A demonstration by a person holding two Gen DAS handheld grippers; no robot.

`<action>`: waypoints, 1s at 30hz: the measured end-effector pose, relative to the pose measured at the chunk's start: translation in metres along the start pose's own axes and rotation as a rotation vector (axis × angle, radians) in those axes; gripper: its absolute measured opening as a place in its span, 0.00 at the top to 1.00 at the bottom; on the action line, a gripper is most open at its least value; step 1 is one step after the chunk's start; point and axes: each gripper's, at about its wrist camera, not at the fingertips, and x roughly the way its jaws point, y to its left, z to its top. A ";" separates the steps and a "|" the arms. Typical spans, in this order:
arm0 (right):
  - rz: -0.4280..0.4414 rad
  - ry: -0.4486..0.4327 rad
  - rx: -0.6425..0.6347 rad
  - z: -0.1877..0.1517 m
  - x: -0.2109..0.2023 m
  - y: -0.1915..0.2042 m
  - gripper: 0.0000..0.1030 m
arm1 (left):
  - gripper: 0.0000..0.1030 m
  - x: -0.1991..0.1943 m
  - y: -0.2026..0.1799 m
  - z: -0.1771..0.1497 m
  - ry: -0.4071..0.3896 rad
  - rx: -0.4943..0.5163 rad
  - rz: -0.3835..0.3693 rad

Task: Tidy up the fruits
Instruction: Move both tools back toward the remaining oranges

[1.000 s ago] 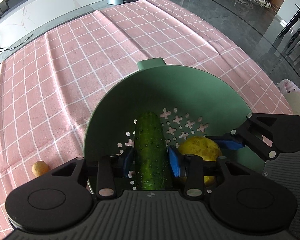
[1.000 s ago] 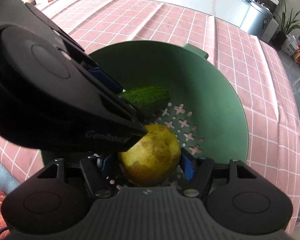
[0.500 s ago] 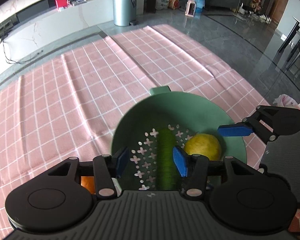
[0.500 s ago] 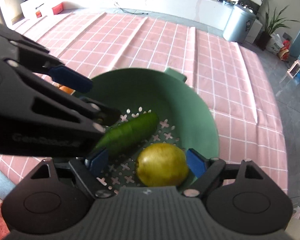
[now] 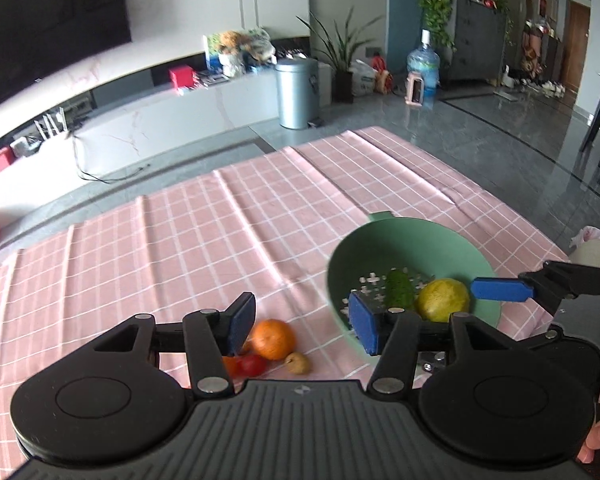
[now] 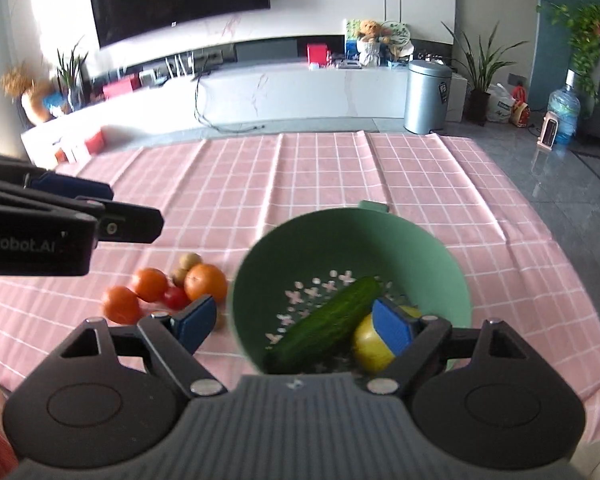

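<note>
Left jaws: the left gripper (image 5: 302, 330) is opening wider, with nothing between its blue pads.
Right jaws: the right gripper (image 6: 296, 324) is spread wide and pinches nothing.
Bowl: the green bowl (image 6: 428, 248) with holes sits on the pink checked cloth (image 6: 320, 172), toward the cloth's right edge.
In the bowl: a cucumber (image 6: 328, 322) lies slanted, touching a yellow pear (image 6: 370, 346).
Loose fruit: three oranges (image 6: 206, 282), a red tomato (image 6: 176, 297) and small brown fruits (image 6: 191, 259) bunch together on the cloth just left of the bowl.
Far edge: that end of the cloth is bare.
</note>
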 end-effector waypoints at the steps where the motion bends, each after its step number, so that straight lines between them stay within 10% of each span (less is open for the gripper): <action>1: 0.007 -0.014 0.019 -0.004 -0.002 0.005 0.21 | 0.38 -0.005 0.004 -0.005 -0.013 0.000 0.016; 11: 0.043 -0.112 0.096 -0.053 -0.019 0.060 0.21 | 0.36 -0.032 0.047 -0.059 -0.058 -0.069 0.076; 30: 0.066 -0.027 -0.014 -0.060 0.042 0.105 0.43 | 0.38 0.016 0.105 -0.110 0.060 -0.272 -0.008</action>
